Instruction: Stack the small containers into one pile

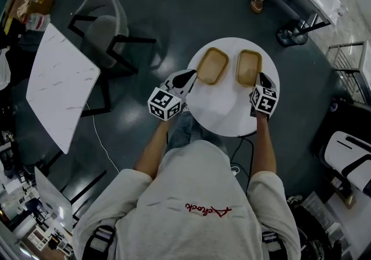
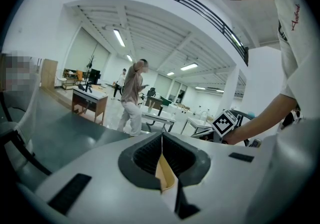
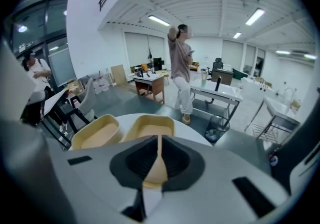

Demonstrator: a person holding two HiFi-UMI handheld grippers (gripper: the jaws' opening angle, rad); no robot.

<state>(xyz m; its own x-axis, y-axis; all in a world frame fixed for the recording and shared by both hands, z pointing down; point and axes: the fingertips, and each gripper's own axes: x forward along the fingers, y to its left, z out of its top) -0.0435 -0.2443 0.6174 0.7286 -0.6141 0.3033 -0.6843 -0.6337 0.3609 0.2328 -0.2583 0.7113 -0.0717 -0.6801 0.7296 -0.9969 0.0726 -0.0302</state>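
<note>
On the far half of the round white table (image 1: 226, 111), two shallow tan rectangular plastic tubs are showing side by side with a narrow gap between them, neither nested in the other: the left container (image 1: 211, 65) and the right container (image 1: 249, 68). The left gripper (image 1: 191, 78) is pointing in from the table's left edge. Its jaws are pressing together on the thin near rim of the left container, and a tan sliver is showing between the ribbed black pads in the left gripper view. The right gripper (image 1: 259, 83) is hanging at the table's right edge, its jaws likewise pinching the near rim of the right container. Whether that container is resting flat or being raised I cannot tell. Beyond the table, a person in light trousers (image 3: 180, 63) is standing. A grey chair (image 1: 104, 24) is standing beside a white marbled rectangular table (image 1: 61, 85) to the left.
</note>
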